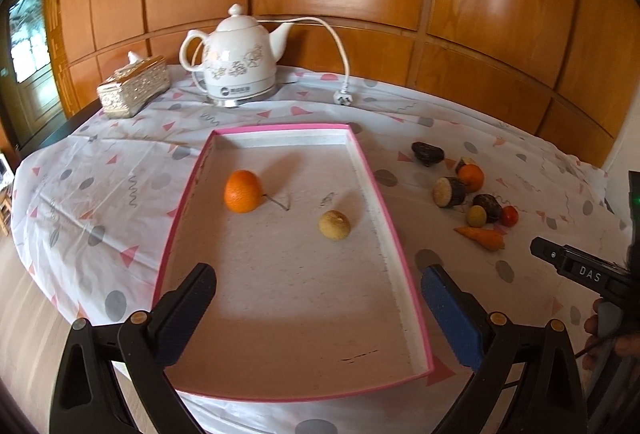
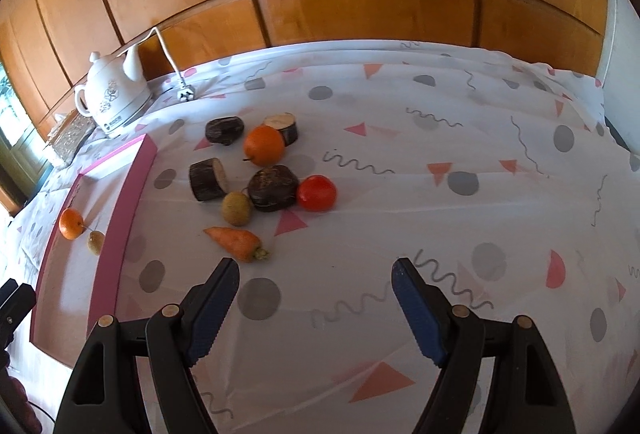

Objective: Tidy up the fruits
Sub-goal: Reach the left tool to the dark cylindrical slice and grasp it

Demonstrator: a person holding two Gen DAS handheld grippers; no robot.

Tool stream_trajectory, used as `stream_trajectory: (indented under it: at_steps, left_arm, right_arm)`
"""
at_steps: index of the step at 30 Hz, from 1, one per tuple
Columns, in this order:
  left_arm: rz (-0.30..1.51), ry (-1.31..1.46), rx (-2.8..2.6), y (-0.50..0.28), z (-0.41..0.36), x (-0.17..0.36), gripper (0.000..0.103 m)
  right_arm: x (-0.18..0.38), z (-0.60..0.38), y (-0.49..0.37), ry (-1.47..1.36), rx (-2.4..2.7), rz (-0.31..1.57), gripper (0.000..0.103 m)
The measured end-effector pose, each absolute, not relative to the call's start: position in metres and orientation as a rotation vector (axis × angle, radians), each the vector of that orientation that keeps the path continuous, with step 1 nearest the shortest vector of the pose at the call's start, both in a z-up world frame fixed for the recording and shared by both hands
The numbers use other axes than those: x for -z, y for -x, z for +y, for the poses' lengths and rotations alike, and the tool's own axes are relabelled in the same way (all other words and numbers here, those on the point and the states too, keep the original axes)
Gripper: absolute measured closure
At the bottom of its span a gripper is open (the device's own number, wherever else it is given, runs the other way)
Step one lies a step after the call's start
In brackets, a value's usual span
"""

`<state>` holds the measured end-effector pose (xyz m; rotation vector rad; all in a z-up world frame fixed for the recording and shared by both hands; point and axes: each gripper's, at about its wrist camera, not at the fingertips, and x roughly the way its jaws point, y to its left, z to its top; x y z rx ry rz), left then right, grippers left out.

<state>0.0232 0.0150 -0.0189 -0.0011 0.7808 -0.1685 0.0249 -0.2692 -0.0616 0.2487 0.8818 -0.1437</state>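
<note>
Two fruits lay inside the pink-rimmed tray (image 1: 372, 178) — an orange (image 1: 243, 191) toward its far left corner and a small tan fruit (image 1: 334, 225) nearer its right wall, well apart from each other. The left tongs (image 1: 318, 292) hung over the tray's near end, spread wide and gripping nothing. Beyond the tray's right rim, on the patterned cloth covering the desk (image 2: 440, 194), sat a loose cluster: a second orange (image 2: 264, 144), a red tomato (image 2: 317, 193), a greenish-tan fruit (image 2: 237, 208), several dark wooden log pieces (image 2: 208, 179) and a carrot (image 2: 234, 242) at the cluster's near edge. The right tongs (image 2: 316, 294) hovered just in front of the carrot, likewise spread and empty. At the desk's far edge stood a white teapot-shaped kettle (image 1: 238, 62), with a silver tissue box (image 1: 134, 86) near the far left corner.
</note>
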Motion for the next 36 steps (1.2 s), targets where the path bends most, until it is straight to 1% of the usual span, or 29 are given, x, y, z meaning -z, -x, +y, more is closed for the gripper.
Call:
stream_trajectory:
  at_steps: [16,28,30,36]
  left_arm:
    - [0.805,-0.077,0.356,-0.044,-0.042,0.005,0.0]
    - [0.86,-0.076,0.392,-0.084,-0.078,0.011,0.001]
    - [0.872,-0.088,0.399,-0.089,-0.085,0.014,0.002]
    - [0.911,-0.112,0.425,-0.104,-0.108,0.024,0.013]
  right_arm:
    - [0.068,-0.3,-0.013,-0.294,0.213,0.88,0.023]
    - [0.07,-0.322,-0.005,-0.315,0.276,0.875,0.023]
    - [0.071,-0.325,-0.005,-0.317,0.283,0.876,0.023]
    - [0.071,-0.331,-0.002,-0.319,0.299,0.873,0.023]
